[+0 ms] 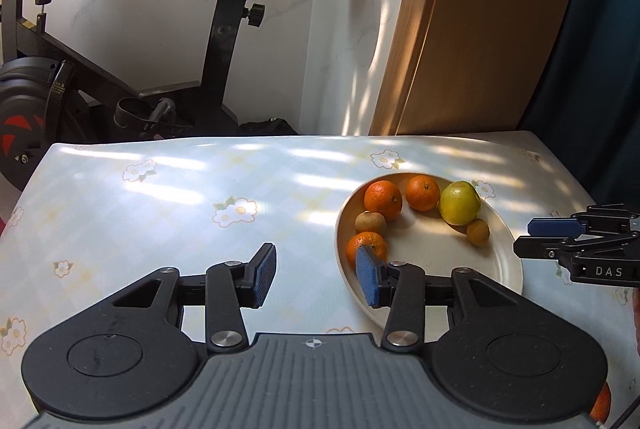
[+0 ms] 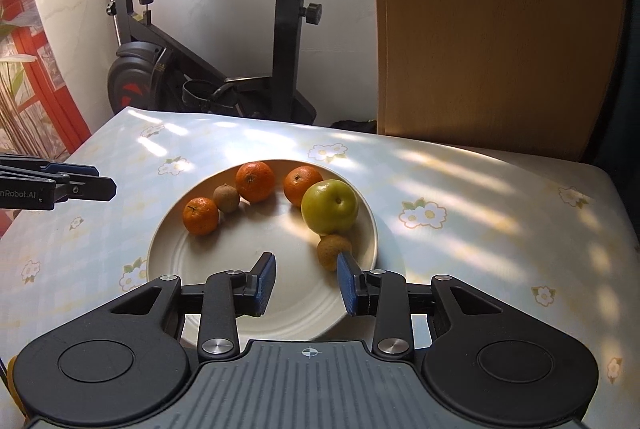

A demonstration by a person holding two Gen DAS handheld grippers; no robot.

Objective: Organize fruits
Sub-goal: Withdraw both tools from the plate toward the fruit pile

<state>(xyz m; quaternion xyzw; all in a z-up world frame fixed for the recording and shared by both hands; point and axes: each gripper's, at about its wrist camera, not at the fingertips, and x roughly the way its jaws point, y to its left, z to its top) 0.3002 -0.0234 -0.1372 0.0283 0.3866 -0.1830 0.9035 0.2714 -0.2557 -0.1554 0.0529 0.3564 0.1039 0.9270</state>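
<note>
Cream plate [image 2: 168, 253] on floral tablecloth [image 2: 460, 189], holds six fruits in arc: three oranges [image 2: 255, 181], green apple [image 2: 329, 207], two small brown fruits [image 2: 226, 198].

Left gripper [image 1: 316, 275]: jaws partly open, nothing between pads, hangs over plate's left rim near left orange [image 1: 367, 249].

Right gripper [image 2: 307, 283]: jaws partly open, empty, over near part of plate; right pad beside near brown fruit [image 2: 333, 249], contact unclear.

Exercise bike [image 2: 208, 41] behind table.

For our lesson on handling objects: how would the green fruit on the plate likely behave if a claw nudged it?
The green fruit looks round and smooth, so it would probably roll. It touches a small brown fruit near the plate rim, likely pushing it along.
</note>
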